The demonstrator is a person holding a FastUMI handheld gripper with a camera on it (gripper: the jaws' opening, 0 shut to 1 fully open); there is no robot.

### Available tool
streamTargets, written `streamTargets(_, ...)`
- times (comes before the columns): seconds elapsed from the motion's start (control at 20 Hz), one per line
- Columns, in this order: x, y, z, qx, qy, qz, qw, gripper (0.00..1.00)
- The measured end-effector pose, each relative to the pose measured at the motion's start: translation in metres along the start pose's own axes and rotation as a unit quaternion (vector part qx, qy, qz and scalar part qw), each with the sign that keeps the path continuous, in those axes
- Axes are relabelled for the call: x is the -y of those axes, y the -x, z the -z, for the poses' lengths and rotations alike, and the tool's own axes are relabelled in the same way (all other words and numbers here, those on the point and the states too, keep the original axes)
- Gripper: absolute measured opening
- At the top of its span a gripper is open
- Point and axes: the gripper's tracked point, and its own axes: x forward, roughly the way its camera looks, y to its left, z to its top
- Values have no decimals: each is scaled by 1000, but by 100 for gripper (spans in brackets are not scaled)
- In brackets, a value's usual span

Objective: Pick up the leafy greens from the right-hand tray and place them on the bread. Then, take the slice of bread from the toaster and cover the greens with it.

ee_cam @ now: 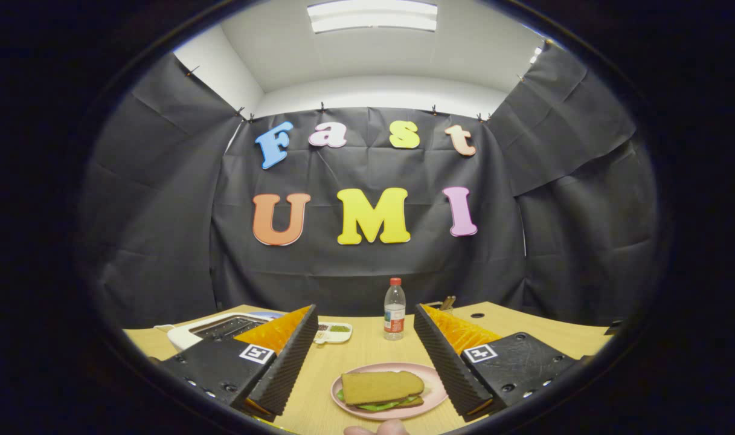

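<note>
With the tool spread wide and empty above the plate, the top bread, seemingly laid slightly askew on the greens, could be nudged off if bumped.

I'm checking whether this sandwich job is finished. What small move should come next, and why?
Probably just ease the hand-held gripper back, away from the pink plate. Its fingers are open and hold nothing, and the top bread slice already covers the greens on the plate, so nothing looks left to place.
</note>
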Motion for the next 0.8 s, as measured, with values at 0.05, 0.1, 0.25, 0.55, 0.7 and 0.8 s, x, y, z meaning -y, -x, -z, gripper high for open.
streamTargets(0.05,-1,-1,0,1,0,-2,1000,98)
streamTargets(0.1,-1,0,0,2,0,-2,1000,98)
streamTargets(0.25,0,0,0,2,-2,-2,1000,98)
streamTargets(0.55,-1,0,-1,4,-3,-2,1000,98)
streamTargets(0.7,-1,0,0,4,-2,-3,1000,98)
streamTargets(0.8,0,1,-1,3,-3,-3,1000,98)
